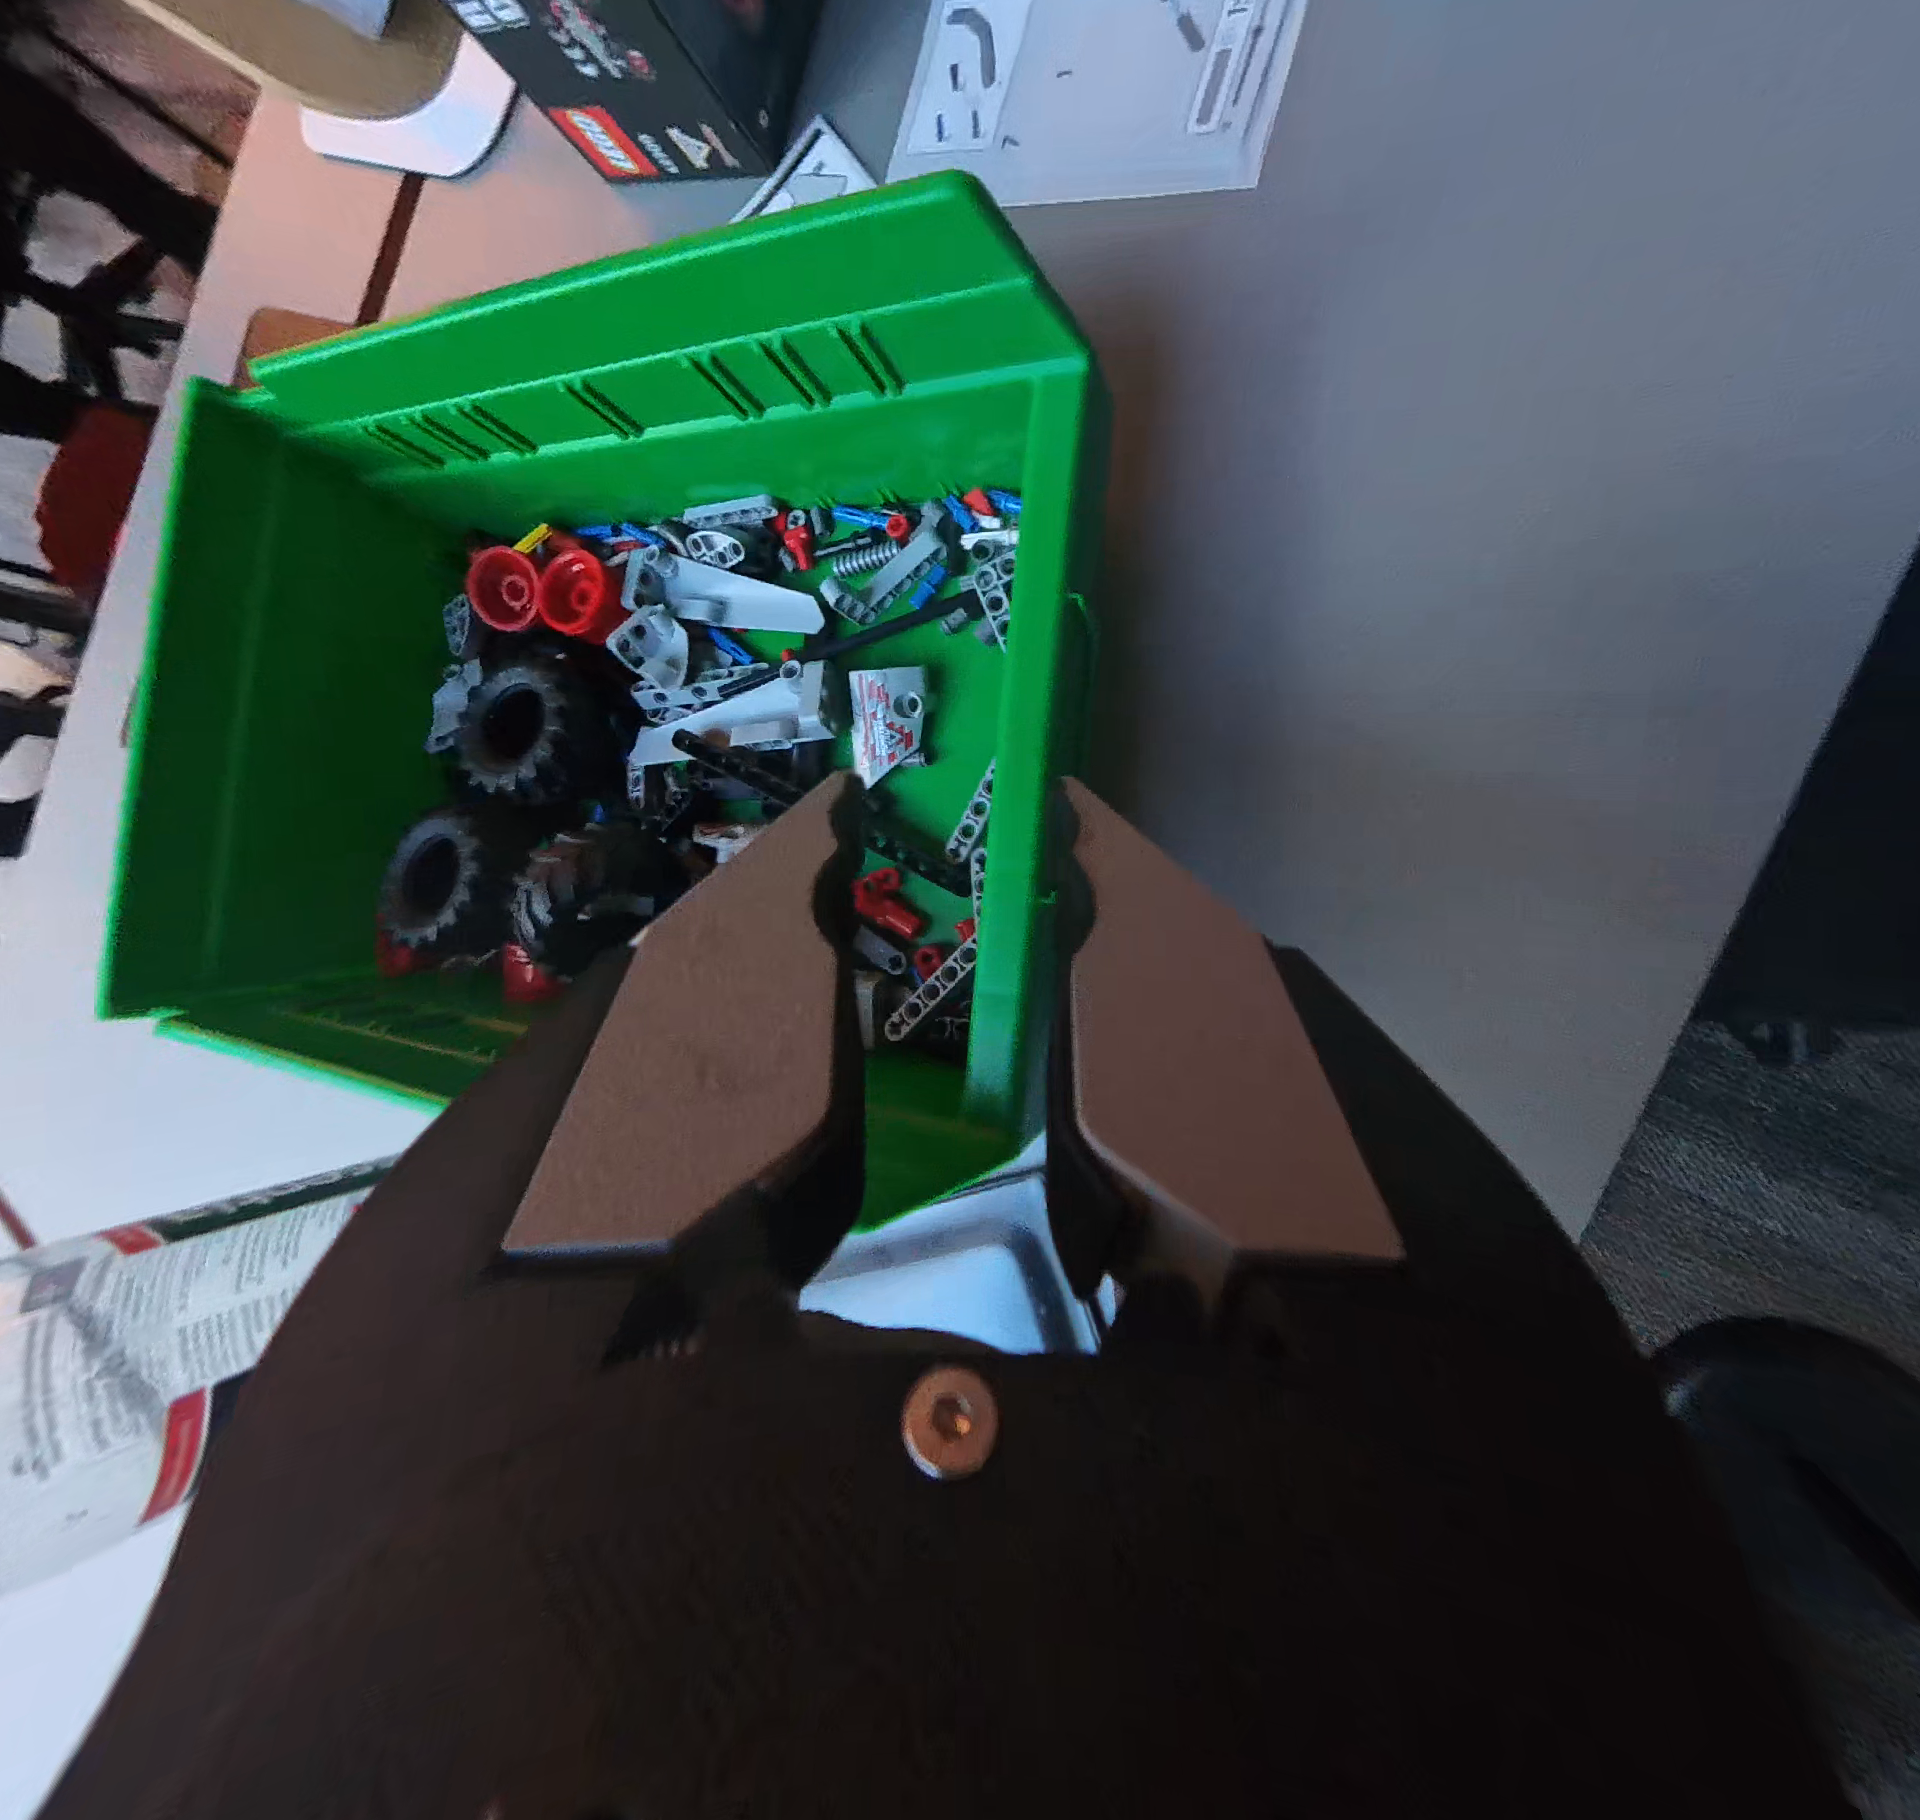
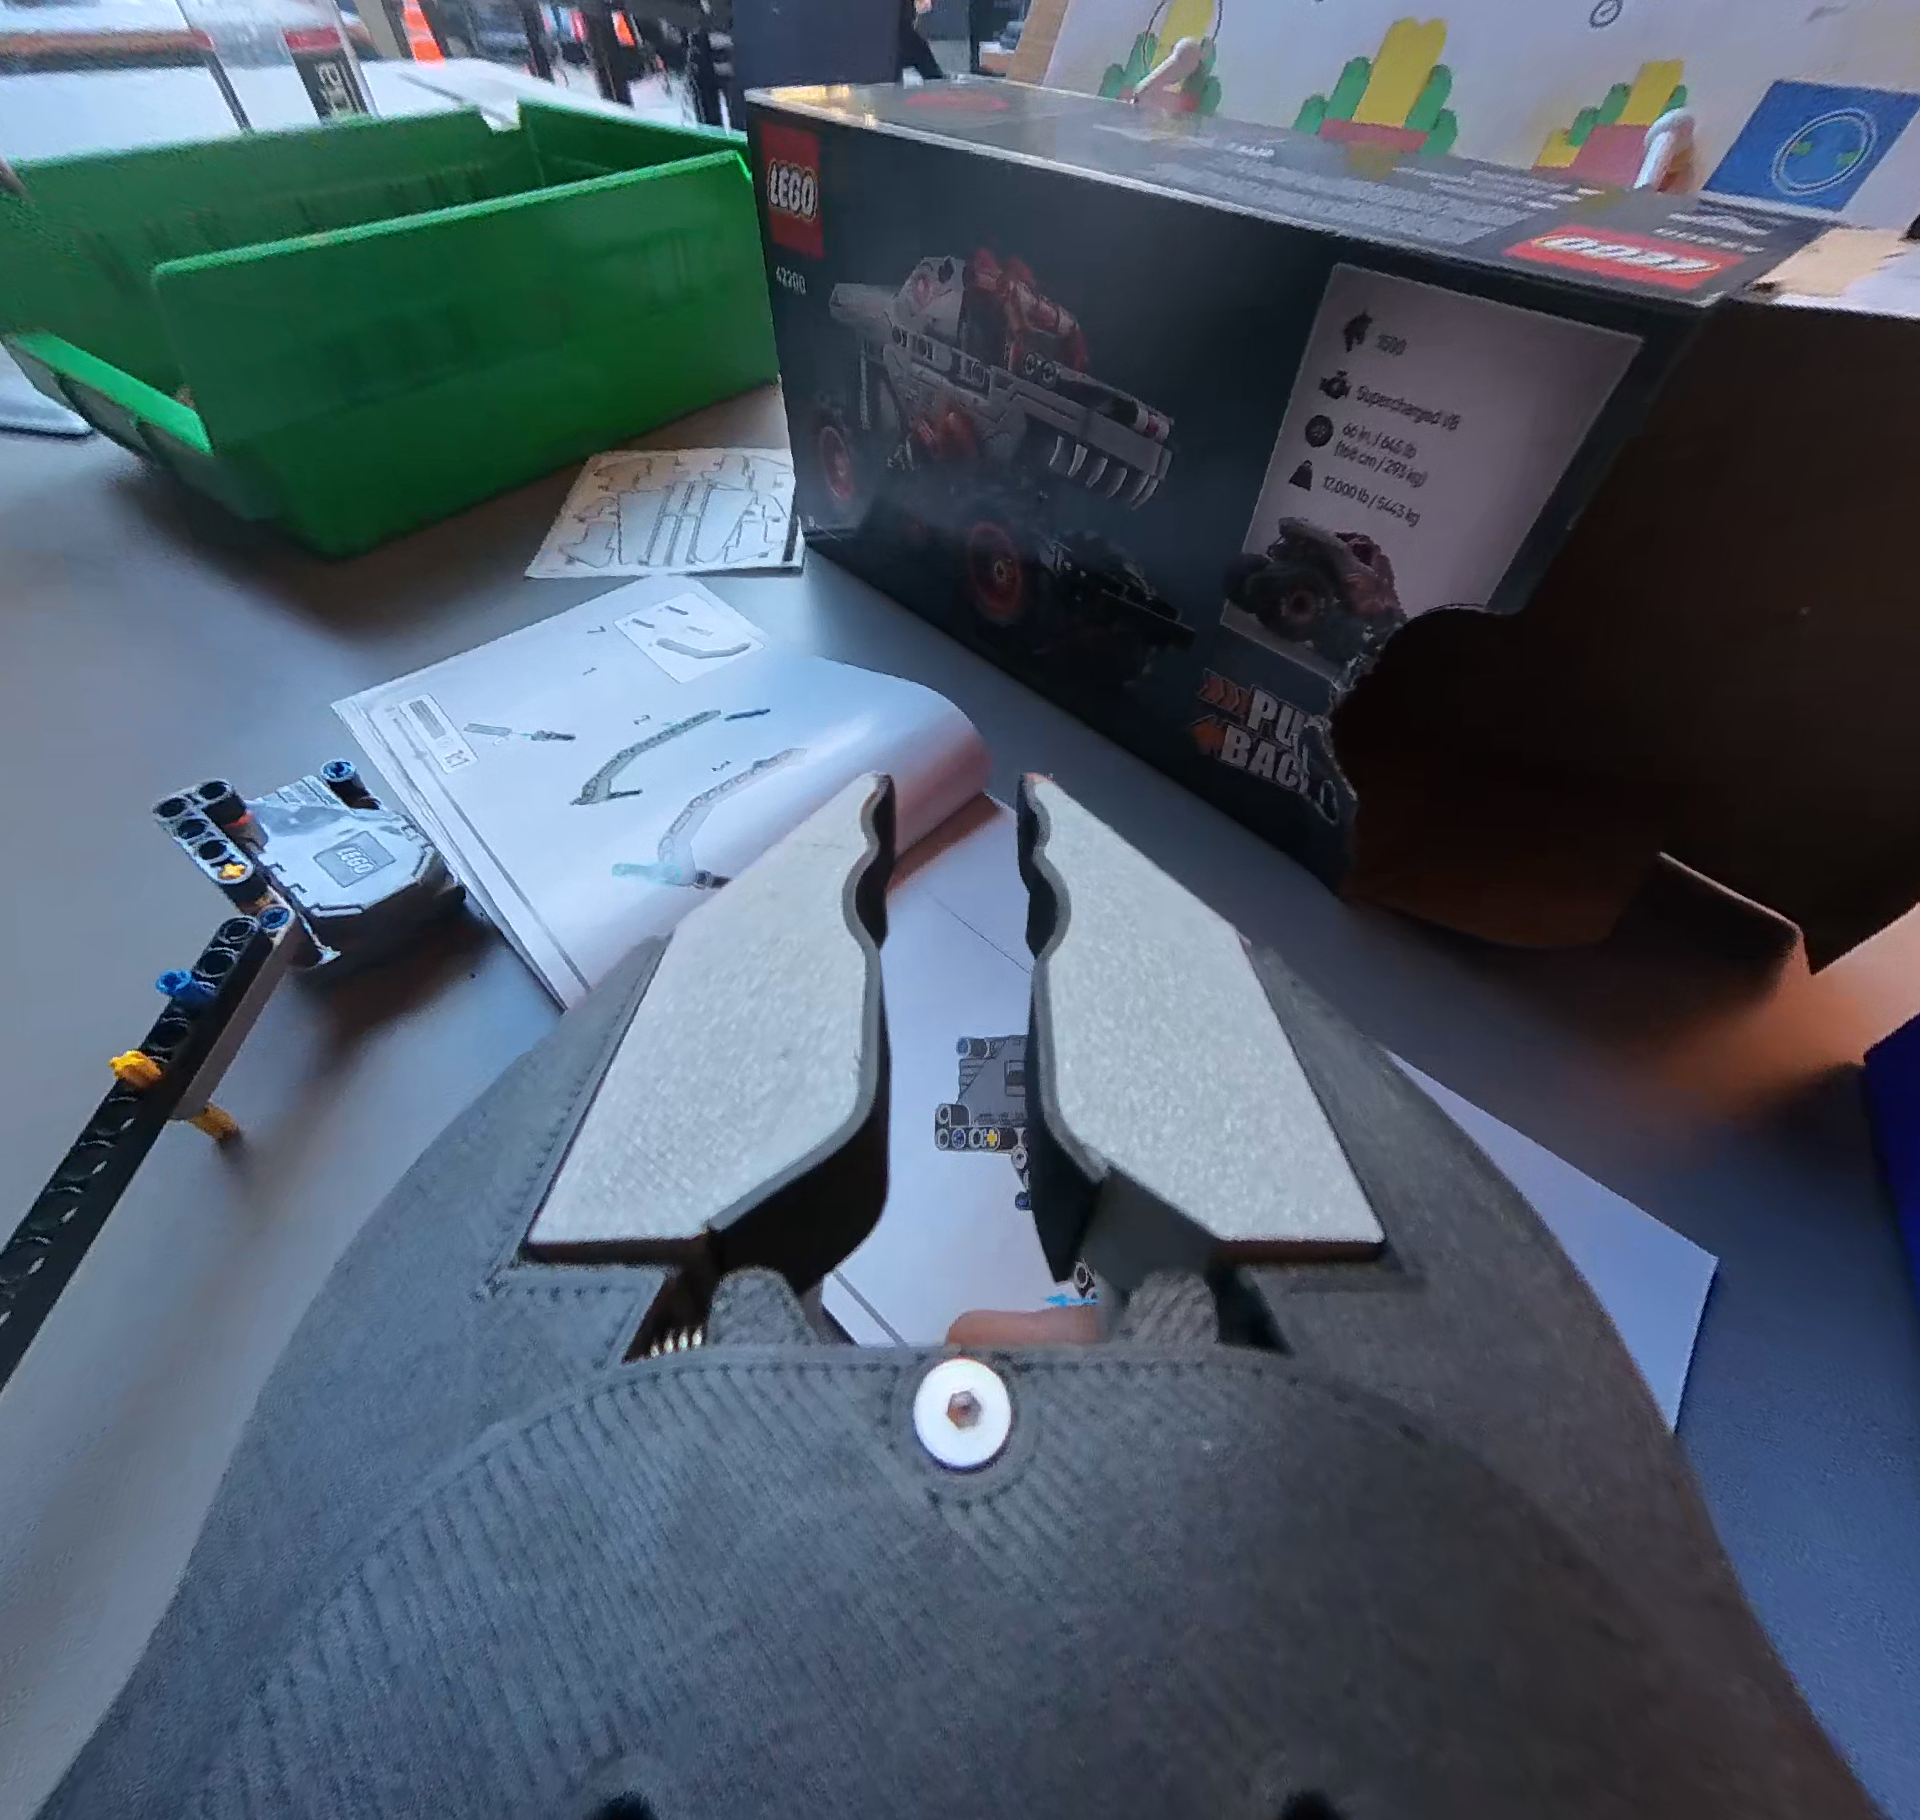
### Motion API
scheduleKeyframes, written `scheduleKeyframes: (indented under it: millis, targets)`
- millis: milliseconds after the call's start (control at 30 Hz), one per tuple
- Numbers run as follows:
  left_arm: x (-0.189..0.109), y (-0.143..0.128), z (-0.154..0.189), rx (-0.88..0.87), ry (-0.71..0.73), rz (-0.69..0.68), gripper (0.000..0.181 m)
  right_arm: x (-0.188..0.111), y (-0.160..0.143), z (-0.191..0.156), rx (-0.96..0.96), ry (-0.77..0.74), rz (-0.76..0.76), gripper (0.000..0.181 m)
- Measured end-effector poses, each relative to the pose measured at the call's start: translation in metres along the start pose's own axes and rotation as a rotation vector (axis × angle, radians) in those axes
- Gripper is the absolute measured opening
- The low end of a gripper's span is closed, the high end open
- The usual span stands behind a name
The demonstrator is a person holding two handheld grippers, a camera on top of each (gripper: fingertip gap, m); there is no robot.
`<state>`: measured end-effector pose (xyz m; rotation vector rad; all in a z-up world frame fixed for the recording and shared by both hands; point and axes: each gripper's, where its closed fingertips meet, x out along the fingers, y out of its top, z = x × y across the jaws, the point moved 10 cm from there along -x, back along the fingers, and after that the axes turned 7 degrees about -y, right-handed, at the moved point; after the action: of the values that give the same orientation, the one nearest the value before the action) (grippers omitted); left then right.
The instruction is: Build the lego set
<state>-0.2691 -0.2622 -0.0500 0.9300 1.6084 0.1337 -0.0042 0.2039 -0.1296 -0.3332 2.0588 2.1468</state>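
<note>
A green bin (image 1: 644, 399) holds several loose lego parts: black tyres (image 1: 514, 721), red wheel hubs (image 1: 535, 588), grey beams and white panels (image 1: 727, 607). My left gripper (image 1: 951, 788) is open and empty above the bin's right wall. My right gripper (image 2: 956, 794) is open and empty, low over the open instruction booklet (image 2: 644, 731). A partly built assembly (image 2: 312, 861) with a dark motor block and a long black beam (image 2: 114, 1116) lies on the table left of the booklet. The green bin also shows in the right wrist view (image 2: 416, 336) at the back left.
The dark lego box (image 2: 1195, 440) stands behind the booklet, its right end torn open. A sticker sheet (image 2: 675, 513) lies between bin and box. The box (image 1: 644, 35) and booklet (image 1: 1101, 56) lie beyond the bin. A folded printed sheet (image 1: 125, 1355) lies left, a metal tray (image 1: 956, 1251) under my left gripper. The grippers' ends are close to 45 cm from one another.
</note>
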Motion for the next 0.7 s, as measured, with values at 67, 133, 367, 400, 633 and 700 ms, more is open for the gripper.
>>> scheduleKeyframes:
  millis: [67, 133, 367, 400, 633, 700]
  targets:
    - [-0.001, -0.003, -0.005, 0.011, -0.074, -0.011, 0.035, -0.001, 0.000, 0.002, 0.016, 0.001, 0.014, 0.023]
    - [-0.001, -0.006, -0.015, 0.026, -0.127, -0.035, 0.039, -0.001, 0.000, 0.004, 0.030, 0.001, 0.018, 0.027]
    - [0.005, -0.004, -0.043, 0.124, -0.265, -0.091, 0.051, -0.003, 0.001, 0.008, 0.036, -0.054, 0.038, 0.036]
    - [0.005, -0.003, -0.044, 0.139, -0.287, -0.077, 0.051, -0.003, 0.001, 0.009, 0.033, -0.065, 0.039, 0.037]
    - [0.023, -0.001, -0.050, 0.194, -0.302, -0.103, 0.052, -0.003, 0.000, 0.008, 0.014, -0.077, 0.032, 0.038]
    - [0.022, 0.000, -0.048, 0.197, -0.301, -0.082, 0.052, -0.004, 0.000, 0.008, 0.016, -0.074, 0.037, 0.038]
